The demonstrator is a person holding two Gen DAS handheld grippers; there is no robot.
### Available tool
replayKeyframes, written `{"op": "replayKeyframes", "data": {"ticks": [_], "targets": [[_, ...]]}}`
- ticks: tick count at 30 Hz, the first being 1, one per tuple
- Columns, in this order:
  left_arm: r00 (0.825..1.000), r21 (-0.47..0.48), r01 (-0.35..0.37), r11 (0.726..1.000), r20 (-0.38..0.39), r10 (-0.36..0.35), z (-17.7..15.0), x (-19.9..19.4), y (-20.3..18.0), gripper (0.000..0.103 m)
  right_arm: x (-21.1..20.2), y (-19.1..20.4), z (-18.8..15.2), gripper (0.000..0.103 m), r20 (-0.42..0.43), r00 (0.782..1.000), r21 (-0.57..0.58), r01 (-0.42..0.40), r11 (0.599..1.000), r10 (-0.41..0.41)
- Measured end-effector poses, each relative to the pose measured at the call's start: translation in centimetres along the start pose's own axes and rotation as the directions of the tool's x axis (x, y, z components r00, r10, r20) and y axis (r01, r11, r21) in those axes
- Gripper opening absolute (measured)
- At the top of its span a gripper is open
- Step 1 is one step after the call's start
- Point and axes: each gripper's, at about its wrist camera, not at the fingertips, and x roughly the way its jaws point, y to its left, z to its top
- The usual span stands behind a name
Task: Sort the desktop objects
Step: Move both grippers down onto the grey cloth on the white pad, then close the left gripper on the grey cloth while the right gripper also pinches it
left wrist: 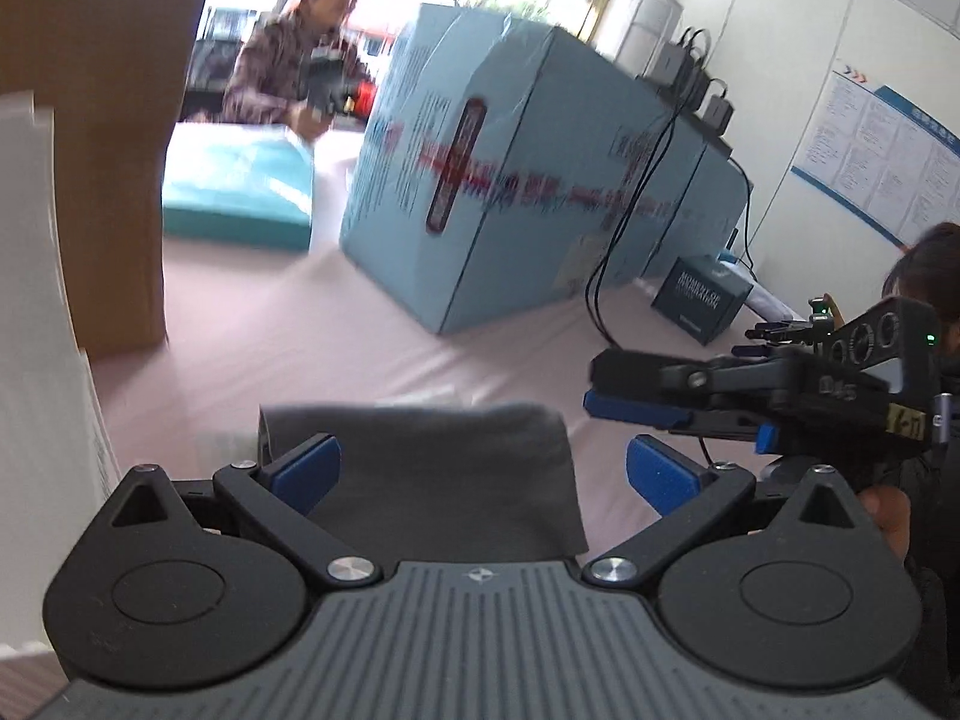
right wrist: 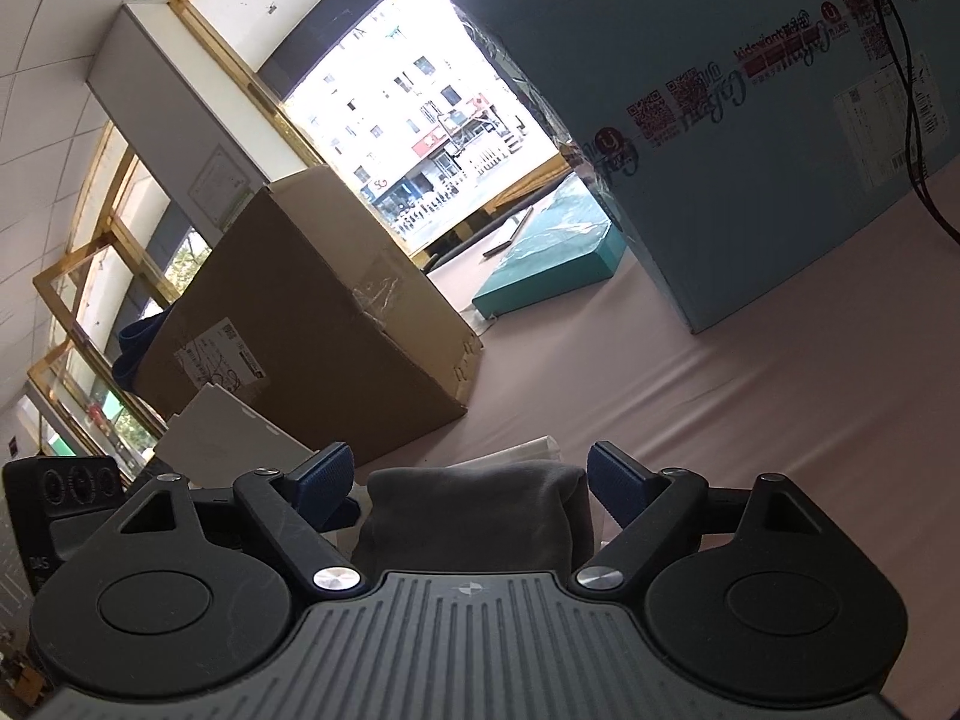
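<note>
Pale pink cloth covers a wide table in a bright room with gold-framed windows. On it a folded grey cloth lies close in front of both cameras.

From the left wrist view, the left gripper has its blue-padded jaws spread wide, one on each side of the grey cloth, not touching it. The right gripper shows from the side at the right edge, just past the cloth's corner, with a hand beneath it; its jaws look nearly together, but their true gap cannot be judged here. Only this view shows a second person, blurred, at the far side of the table, a small dark box, black cables and a wall notice board.

From the right wrist view, the right gripper has its jaws wide, straddling the same grey cloth without gripping it. Only this view shows a brown cardboard box with a shipping label, white sheets in front of it, and street buildings outside the window.

Both views show a large light-blue carton with red print and a flat teal box beside it.
</note>
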Motion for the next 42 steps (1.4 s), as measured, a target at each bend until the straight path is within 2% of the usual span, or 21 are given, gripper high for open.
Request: {"op": "replayKeyframes", "data": {"ticks": [2, 4, 9, 12, 14, 17, 19, 23, 26, 28, 30, 34, 35, 36, 37, 42], "targets": [[0.999, -0.023, -0.027, 0.999, -0.031, 0.026, -0.2, 0.9, 0.7, 0.1, 0.2, 0.1, -0.1, 0.085, -0.005, 1.0, -0.007, 0.01, 1.0, -0.01], [0.998, -0.01, -0.049, 0.999, -0.043, 0.049, -0.3, 1.3, 0.8, 0.096, 0.6, 0.0, -0.3, 0.078, -0.015, 1.0, -0.005, 0.011, 1.0, -0.011], [0.996, 0.013, -0.074, 0.997, -0.052, 0.075, -0.5, 1.6, 0.5, 0.096, 2.0, -0.3, -0.8, 0.064, -0.065, 0.997, -0.003, 0.034, 0.999, -0.034], [0.995, 0.025, -0.081, 0.996, -0.058, 0.083, -0.6, 1.8, 0.5, 0.096, 2.3, -0.1, -1.1, 0.064, -0.081, 0.996, -0.015, 0.04, 0.999, -0.041], [0.996, 0.003, -0.055, 0.998, -0.077, 0.055, -0.7, 2.0, 0.7, 0.096, 2.4, -0.1, -1.2, 0.064, -0.089, 0.995, -0.022, 0.04, 0.999, -0.042], [0.995, -0.04, -0.025, 0.999, -0.102, 0.021, -0.9, 2.3, 0.9, 0.096, 2.6, 0.0, -1.4, 0.056, -0.099, 0.993, -0.032, 0.055, 0.998, -0.058], [0.994, -0.033, -0.043, 0.999, -0.106, 0.039, -0.9, 2.4, 0.9, 0.095, 2.7, -0.1, -1.4, 0.055, -0.107, 0.993, -0.029, 0.054, 0.998, -0.057], [0.994, -0.061, -0.064, 0.996, -0.092, 0.058, -0.7, 1.9, 1.0, 0.086, 2.8, -0.3, -1.5, 0.055, -0.113, 0.992, -0.028, 0.055, 0.998, -0.057], [0.992, -0.016, -0.126, 0.992, -0.034, 0.126, -0.3, 0.4, -0.5, 0.086, 2.9, -0.4, -1.6, 0.055, -0.117, 0.991, -0.026, 0.058, 0.998, -0.06], [0.978, 0.051, -0.207, 0.977, 0.03, 0.206, -0.1, -0.7, -1.9, 0.088, 3.0, -0.4, -1.6, 0.055, -0.12, 0.991, -0.027, 0.06, 0.998, -0.063], [0.961, 0.109, -0.277, 0.955, 0.062, 0.271, -0.1, -0.9, -2.9, 0.088, 3.0, -0.3, -1.6, 0.055, -0.122, 0.991, -0.029, 0.06, 0.998, -0.063], [0.936, 0.091, -0.351, 0.932, 0.013, 0.351, -0.4, 1.0, -2.6, 0.087, 2.9, -0.2, -1.6, 0.055, -0.12, 0.99, -0.033, 0.07, 0.997, -0.074], [0.925, 0.098, -0.379, 0.92, 0.014, 0.38, -0.6, 1.5, -2.6, 0.087, 2.9, -0.2, -1.6, 0.049, -0.119, 0.99, -0.034, 0.077, 0.996, -0.081], [0.909, 0.117, -0.416, 0.902, 0.03, 0.416, -0.7, 1.8, -2.9, 0.087, 3.0, -0.2, -1.5, 0.047, -0.118, 0.988, -0.038, 0.093, 0.995, -0.097], [0.901, 0.127, -0.434, 0.892, 0.031, 0.434, -0.8, 2.1, -3.1, 0.087, 3.0, -0.3, -1.5, 0.047, -0.119, 0.988, -0.031, 0.095, 0.995, -0.098], [0.913, 0.114, -0.397, 0.911, -0.056, 0.405, -1.3, 3.4, -2.5, 0.087, 3.0, -0.5, -1.5, 0.047, -0.12, 0.989, -0.015, 0.09, 0.996, -0.091]]}}
